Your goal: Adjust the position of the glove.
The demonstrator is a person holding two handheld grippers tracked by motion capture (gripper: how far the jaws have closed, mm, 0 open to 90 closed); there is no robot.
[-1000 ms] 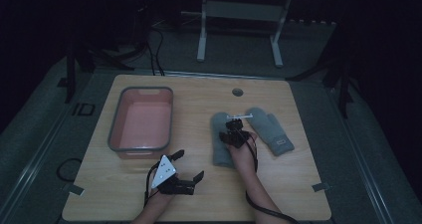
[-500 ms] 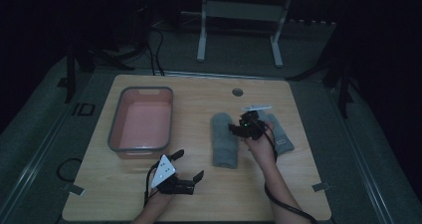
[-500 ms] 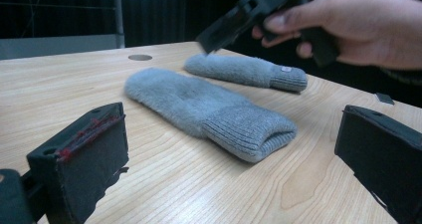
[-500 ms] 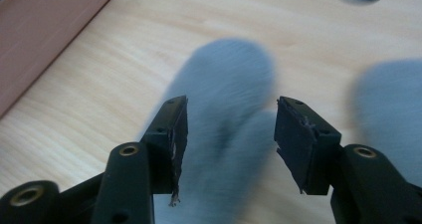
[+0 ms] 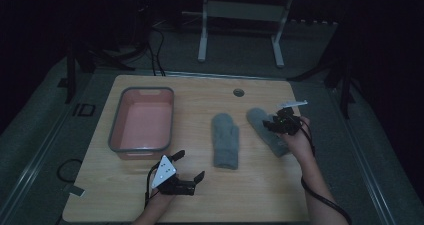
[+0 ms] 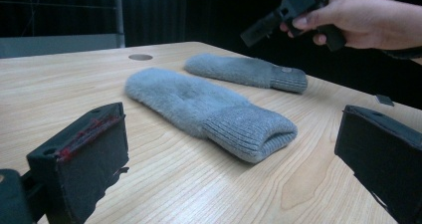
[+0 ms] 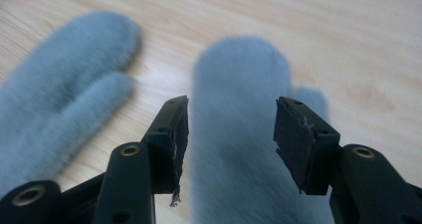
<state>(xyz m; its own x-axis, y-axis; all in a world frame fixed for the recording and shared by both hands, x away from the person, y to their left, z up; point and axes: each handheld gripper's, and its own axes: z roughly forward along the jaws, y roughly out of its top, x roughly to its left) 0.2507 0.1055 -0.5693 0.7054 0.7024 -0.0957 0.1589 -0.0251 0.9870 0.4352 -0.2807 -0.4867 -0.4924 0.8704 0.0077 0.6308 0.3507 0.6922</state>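
Observation:
Two grey mittens lie side by side on the wooden table [image 5: 250, 195]. The left mitten [image 5: 225, 140] lies straight, cuff toward me. Slanted beside it is the right mitten [image 5: 265, 127]. My right gripper [image 5: 270, 125] hovers open just above the right mitten [image 7: 239, 69], its jaws on either side of the mitten's body without touching it [image 7: 231, 109]. The left mitten [image 7: 64, 94] shows to one side. My left gripper [image 5: 190, 166] rests low near the front edge, open wide and holding nothing [image 6: 229, 149]. It faces the nearer mitten's cuff [image 6: 249, 129].
A pink tray [image 5: 116, 130] with a grey rim stands at the table's left. A round cable hole [image 5: 238, 92] sits near the far edge. Beyond the table is a dark floor with a metal stand and cables.
My right gripper has moved rightward, from above the left mitten to above the right one. The left gripper and both mittens have stayed put.

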